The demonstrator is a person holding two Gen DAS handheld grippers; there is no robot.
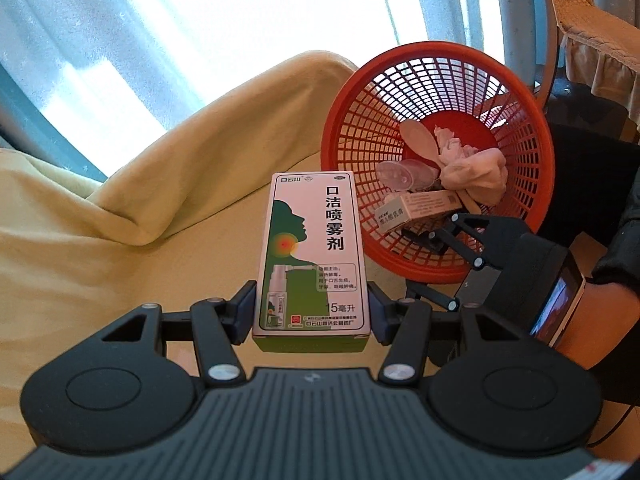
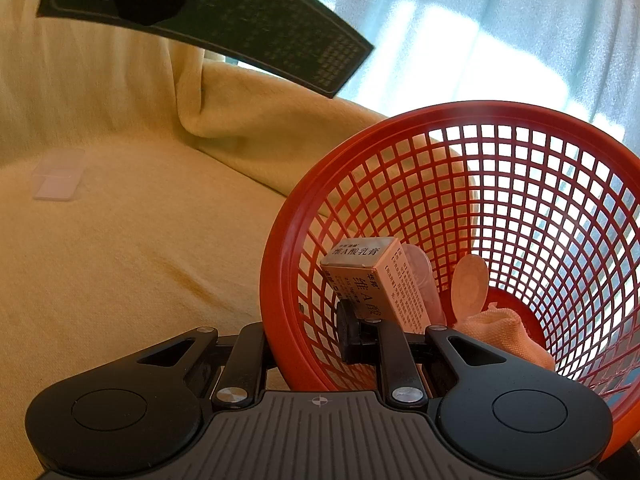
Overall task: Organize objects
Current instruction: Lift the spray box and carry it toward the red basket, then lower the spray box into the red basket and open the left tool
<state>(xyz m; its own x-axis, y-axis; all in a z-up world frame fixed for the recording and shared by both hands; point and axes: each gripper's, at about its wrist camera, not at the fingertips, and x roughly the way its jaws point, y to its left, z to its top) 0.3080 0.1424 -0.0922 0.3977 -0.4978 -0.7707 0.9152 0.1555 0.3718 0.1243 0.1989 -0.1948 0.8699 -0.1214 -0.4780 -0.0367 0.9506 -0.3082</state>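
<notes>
A pink and green spray box (image 1: 312, 248) is lifted above the yellow blanket, with my left gripper (image 1: 312, 310) shut on its lower sides. Its dark green back (image 2: 224, 20) shows at the top left of the right wrist view. A red mesh basket (image 1: 440, 50) (image 2: 480, 108) stands tilted to the right of the box. My right gripper (image 1: 416, 264) (image 2: 304, 340) is shut on its near rim, one finger inside and one outside. In the basket lie a small cream box (image 1: 416, 208) (image 2: 368, 276), a wooden spoon (image 1: 418, 138) (image 2: 470, 288), a pink cloth (image 1: 472, 168) (image 2: 508, 332) and a clear cup (image 1: 400, 174).
A folded yellow blanket (image 1: 120, 220) (image 2: 120, 260) covers the surface and rises in a ridge behind. A small clear plastic piece (image 2: 60, 176) lies on it at the left. Pale blue curtains hang behind. A chair with a woven cover (image 1: 592, 20) stands at the back right.
</notes>
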